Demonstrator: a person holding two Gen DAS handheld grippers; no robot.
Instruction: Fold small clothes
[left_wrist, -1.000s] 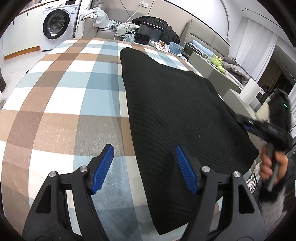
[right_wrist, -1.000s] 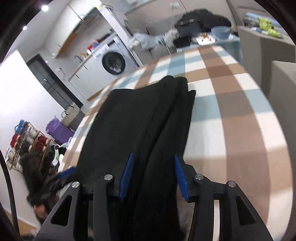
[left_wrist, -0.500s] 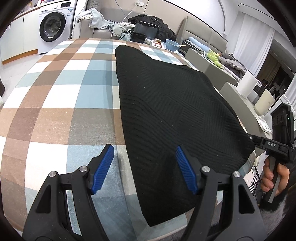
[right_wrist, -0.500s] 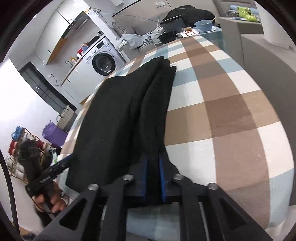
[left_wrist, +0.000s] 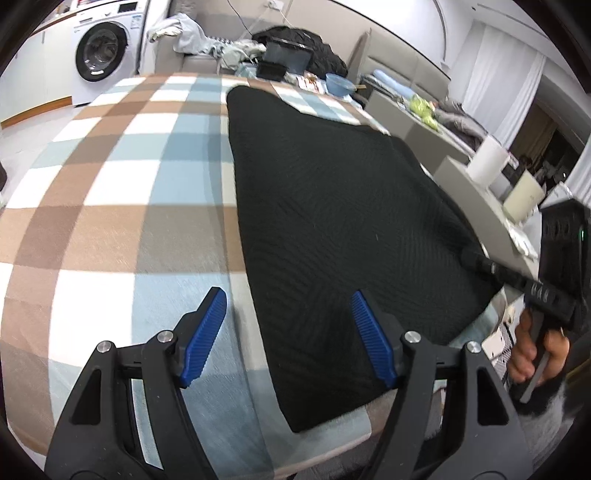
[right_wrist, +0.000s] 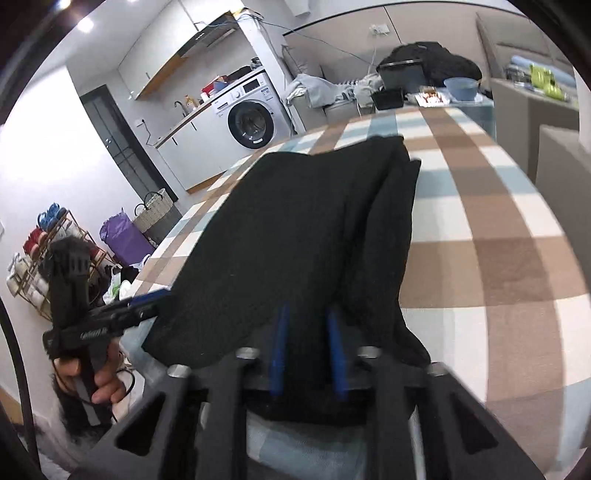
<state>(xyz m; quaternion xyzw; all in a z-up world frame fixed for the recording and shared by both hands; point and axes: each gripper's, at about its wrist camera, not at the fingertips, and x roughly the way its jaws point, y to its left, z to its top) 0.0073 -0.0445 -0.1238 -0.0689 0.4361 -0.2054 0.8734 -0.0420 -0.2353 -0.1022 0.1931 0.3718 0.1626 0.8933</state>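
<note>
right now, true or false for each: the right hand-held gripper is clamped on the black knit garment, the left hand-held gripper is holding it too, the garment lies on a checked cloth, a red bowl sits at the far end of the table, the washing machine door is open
1. The right hand-held gripper is clamped on the black knit garment. True; its jaws have just closed on the near edge.
2. The left hand-held gripper holds it too. False; it is open, gripping nothing.
3. The garment lies on a checked cloth. True.
4. A red bowl sits at the far end. False; the bowl is blue.
5. The washing machine door is open. False; it is closed.
</note>
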